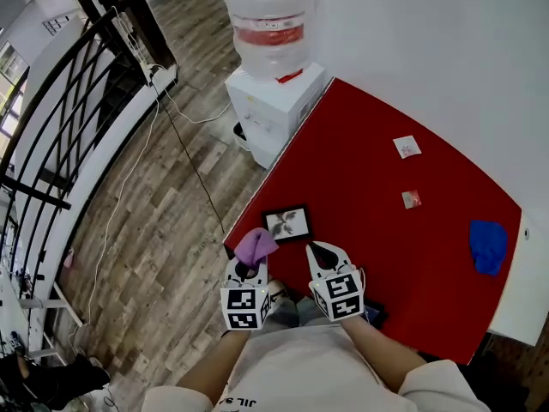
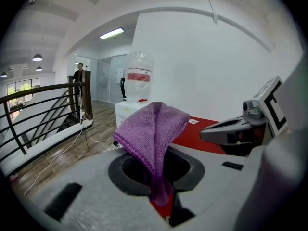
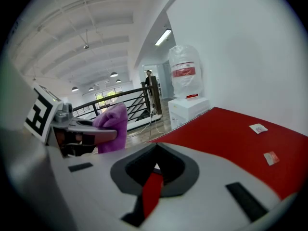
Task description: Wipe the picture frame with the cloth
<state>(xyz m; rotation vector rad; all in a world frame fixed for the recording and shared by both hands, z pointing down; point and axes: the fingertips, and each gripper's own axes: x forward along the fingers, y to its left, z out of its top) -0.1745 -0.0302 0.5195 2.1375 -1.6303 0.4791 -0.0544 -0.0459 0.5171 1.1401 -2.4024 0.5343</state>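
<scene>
Grips a purple cloth (image 2: 154,129) in the left gripper (image 2: 161,196), jaws closed on its lower fold, the rest standing up in a loose peak. Carries nothing in the right gripper (image 3: 154,174): jaws together, just a thin strip of the red desk (image 1: 369,187) showing through the slit. Hovers both side by side over the desk's near edge. Finds the picture frame (image 1: 287,223) lying flat near the desk's front left corner, just ahead of the two grippers, with the purple cloth just beside its near left corner; cannot tell whether touching. Has a blue cloth (image 1: 488,245) well apart at the right edge and two small cards (image 1: 407,147) farther back on the red surface. Beyond the desk's left side: a water dispenser (image 1: 273,101) close against it, then wood floor (image 1: 154,256) and a black railing (image 1: 51,144)
</scene>
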